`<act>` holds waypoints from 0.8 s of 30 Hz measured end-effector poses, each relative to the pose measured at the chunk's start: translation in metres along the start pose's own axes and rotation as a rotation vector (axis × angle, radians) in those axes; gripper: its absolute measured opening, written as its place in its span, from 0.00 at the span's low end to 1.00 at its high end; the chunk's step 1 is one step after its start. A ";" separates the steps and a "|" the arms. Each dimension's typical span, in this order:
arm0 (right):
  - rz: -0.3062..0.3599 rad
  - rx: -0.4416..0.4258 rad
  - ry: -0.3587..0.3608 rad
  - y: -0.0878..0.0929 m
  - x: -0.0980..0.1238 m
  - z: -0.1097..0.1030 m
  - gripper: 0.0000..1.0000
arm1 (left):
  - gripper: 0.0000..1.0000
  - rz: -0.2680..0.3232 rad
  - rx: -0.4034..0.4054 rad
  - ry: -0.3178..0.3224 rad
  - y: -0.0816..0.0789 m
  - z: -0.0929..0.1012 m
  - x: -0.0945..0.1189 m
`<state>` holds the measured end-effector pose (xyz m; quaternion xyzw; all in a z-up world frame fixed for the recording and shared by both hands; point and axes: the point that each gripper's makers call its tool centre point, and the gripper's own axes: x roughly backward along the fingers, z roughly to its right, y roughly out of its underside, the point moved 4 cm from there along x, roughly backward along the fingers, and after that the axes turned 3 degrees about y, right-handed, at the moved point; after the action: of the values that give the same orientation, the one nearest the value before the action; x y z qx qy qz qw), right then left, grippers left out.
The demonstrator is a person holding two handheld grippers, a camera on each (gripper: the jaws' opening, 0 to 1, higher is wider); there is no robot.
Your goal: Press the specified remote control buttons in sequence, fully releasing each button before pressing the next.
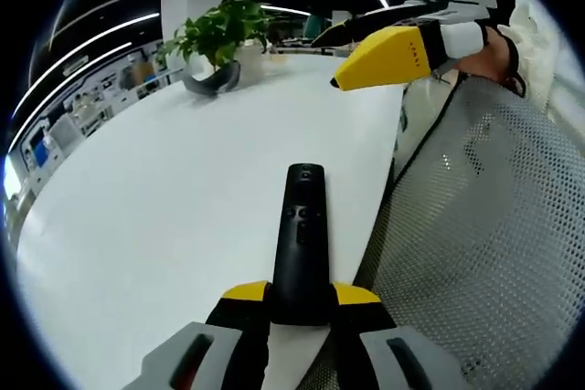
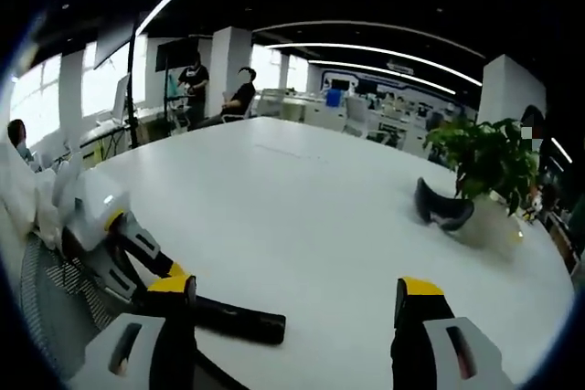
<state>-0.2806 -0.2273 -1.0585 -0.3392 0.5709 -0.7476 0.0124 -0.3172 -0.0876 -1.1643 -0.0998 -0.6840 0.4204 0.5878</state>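
A black remote control (image 1: pixel 300 235) points away over the white table (image 1: pixel 164 189), its near end clamped between the yellow-tipped jaws of my left gripper (image 1: pixel 302 294), which is shut on it. My right gripper (image 1: pixel 352 52) hovers above the table's right edge, beyond the remote and apart from it. In the right gripper view my right gripper (image 2: pixel 294 294) stands open, jaws wide apart, nothing between them. There the left gripper (image 2: pixel 169 285) comes in from the left with the remote (image 2: pixel 233 320) lying low across the table (image 2: pixel 302 198).
A potted green plant (image 1: pixel 219 34) (image 2: pixel 489 162) and a dark curved object (image 1: pixel 208 84) (image 2: pixel 443 207) sit at the table's far end. A grey mesh chair back (image 1: pixel 494 226) stands against the table's right edge. People (image 2: pixel 194 79) are by distant desks.
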 end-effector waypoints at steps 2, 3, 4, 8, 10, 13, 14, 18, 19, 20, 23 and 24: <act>0.006 -0.010 -0.018 -0.001 -0.001 0.000 0.89 | 0.24 -0.010 -0.002 0.000 -0.001 0.000 0.000; 0.007 -0.013 -0.027 -0.001 -0.001 -0.001 0.89 | 0.24 -0.015 -0.002 0.001 -0.001 0.000 0.000; 0.009 -0.011 -0.030 -0.002 -0.001 -0.002 0.89 | 0.24 -0.019 -0.005 0.003 -0.001 0.000 0.001; 0.027 -0.016 -0.024 -0.005 -0.002 -0.001 0.90 | 0.24 -0.030 -0.017 0.014 -0.001 -0.002 0.002; 0.037 -0.031 -0.030 -0.007 -0.002 -0.002 0.89 | 0.24 -0.047 -0.022 0.019 -0.002 -0.005 0.003; 0.032 -0.035 -0.041 -0.007 -0.004 -0.004 0.91 | 0.24 -0.074 -0.022 0.025 -0.001 -0.010 0.004; 0.031 -0.031 -0.046 -0.008 -0.004 -0.005 0.91 | 0.24 -0.072 -0.027 0.030 0.000 -0.011 0.005; 0.060 -0.038 -0.031 -0.013 -0.002 -0.003 0.90 | 0.24 -0.089 -0.030 0.039 0.001 -0.016 0.006; 0.063 -0.050 -0.031 -0.013 -0.001 -0.002 0.90 | 0.23 -0.092 -0.036 0.041 0.001 -0.018 0.006; 0.064 -0.056 -0.028 -0.013 -0.001 -0.001 0.89 | 0.23 -0.107 -0.034 0.043 0.002 -0.019 0.007; 0.065 -0.050 -0.027 -0.013 -0.002 -0.002 0.88 | 0.23 -0.133 -0.044 0.048 0.003 -0.024 0.010; 0.065 -0.047 -0.031 -0.014 -0.002 -0.004 0.88 | 0.23 -0.134 -0.047 0.050 0.003 -0.026 0.011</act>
<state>-0.2761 -0.2186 -1.0481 -0.3325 0.5988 -0.7277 0.0375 -0.2987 -0.0671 -1.1601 -0.0779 -0.6840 0.3612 0.6290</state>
